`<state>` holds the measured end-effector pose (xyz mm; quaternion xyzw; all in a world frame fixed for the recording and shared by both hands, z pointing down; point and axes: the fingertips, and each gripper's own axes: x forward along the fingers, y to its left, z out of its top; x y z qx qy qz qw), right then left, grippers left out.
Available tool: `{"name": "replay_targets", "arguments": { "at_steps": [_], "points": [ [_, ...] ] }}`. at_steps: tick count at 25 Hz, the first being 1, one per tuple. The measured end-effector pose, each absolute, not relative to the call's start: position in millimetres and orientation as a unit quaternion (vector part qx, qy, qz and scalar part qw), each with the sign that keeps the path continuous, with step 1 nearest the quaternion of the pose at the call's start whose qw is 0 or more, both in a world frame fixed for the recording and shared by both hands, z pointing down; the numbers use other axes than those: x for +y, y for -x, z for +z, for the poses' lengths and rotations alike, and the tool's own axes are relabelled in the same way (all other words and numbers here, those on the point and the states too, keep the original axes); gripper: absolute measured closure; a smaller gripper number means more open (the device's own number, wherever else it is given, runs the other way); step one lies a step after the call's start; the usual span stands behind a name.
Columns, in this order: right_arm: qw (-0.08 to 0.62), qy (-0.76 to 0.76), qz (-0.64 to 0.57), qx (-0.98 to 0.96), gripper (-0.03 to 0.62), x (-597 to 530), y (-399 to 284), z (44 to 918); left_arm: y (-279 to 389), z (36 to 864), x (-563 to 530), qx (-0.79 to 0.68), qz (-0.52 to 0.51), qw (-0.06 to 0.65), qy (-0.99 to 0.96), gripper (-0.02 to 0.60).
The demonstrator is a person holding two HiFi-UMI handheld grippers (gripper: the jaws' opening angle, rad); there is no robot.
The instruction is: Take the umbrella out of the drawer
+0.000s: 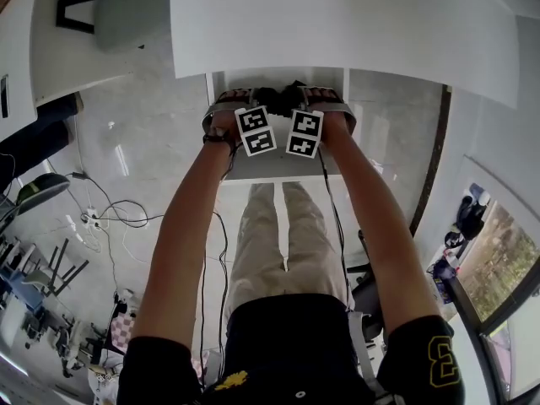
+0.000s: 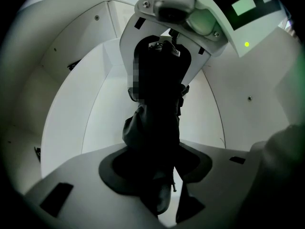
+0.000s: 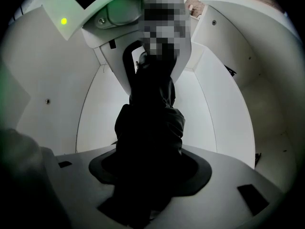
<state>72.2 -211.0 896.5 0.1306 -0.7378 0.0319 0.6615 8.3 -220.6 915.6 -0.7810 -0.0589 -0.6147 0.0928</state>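
Seen from the head, most of the umbrella (image 1: 278,95) is hidden. The two marker cubes (image 1: 255,131) and the person's hands cover it, and only a dark lump shows between them, inside the open white drawer (image 1: 278,165). The drawer's back is cut off under the edge of the white tabletop (image 1: 337,15).

The left gripper view shows the folded black umbrella running away along the drawer floor, with the pale inner walls close on both sides. The left gripper (image 2: 155,171) has its fingers clamped on the near end. Fabric fills the space between the dark pads, though black on black makes the exact edge of contact hard to pick out, and a thin pale slit shows low down beside one finger.

The right gripper (image 3: 150,175) grips the other end. Bunched fabric bulges over both its pads and no gap is left. Each gripper view shows the other gripper's white body at the far end, which blocks sight of the umbrella's tip or handle, so I cannot tell which end is which.

Both grippers point steeply down. Below the outstretched arms are beige trousers (image 1: 274,243), and loose cables (image 1: 110,213) lie on the grey floor to the left.
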Motion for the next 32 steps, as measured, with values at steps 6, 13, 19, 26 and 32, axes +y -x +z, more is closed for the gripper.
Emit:
{"name": "replay_targets", "arguments": {
  "at_steps": [6, 13, 19, 26, 32],
  "points": [
    [0.664, -0.128, 0.023, -0.736, 0.322, -208.0, -70.5, 884.8, -6.5, 902.0, -217.5, -0.043, -0.617, 0.103, 0.779, 0.377],
    [0.663, -0.131, 0.016, -0.737, 0.324, -199.7, -70.1, 858.0, -5.9, 874.8, -209.8, -0.032, -0.615, 0.114, 0.780, 0.377],
    [0.661, -0.133, 0.002, -0.739, 0.324, -197.1, -71.1, 829.7, -7.0, 846.7, -206.9, -0.020, -0.611, 0.123, 0.782, 0.377],
    [0.657, -0.151, -0.022, -0.738, 0.326, -204.4, -71.4, 786.7, -7.9, 802.9, -215.9, 0.003, -0.604, 0.149, 0.783, 0.376],
    [0.654, -0.167, -0.040, -0.737, 0.326, -206.9, -65.1, 736.6, -0.6, 752.6, -218.8, 0.018, -0.599, 0.171, 0.782, 0.374]
  ]
}}
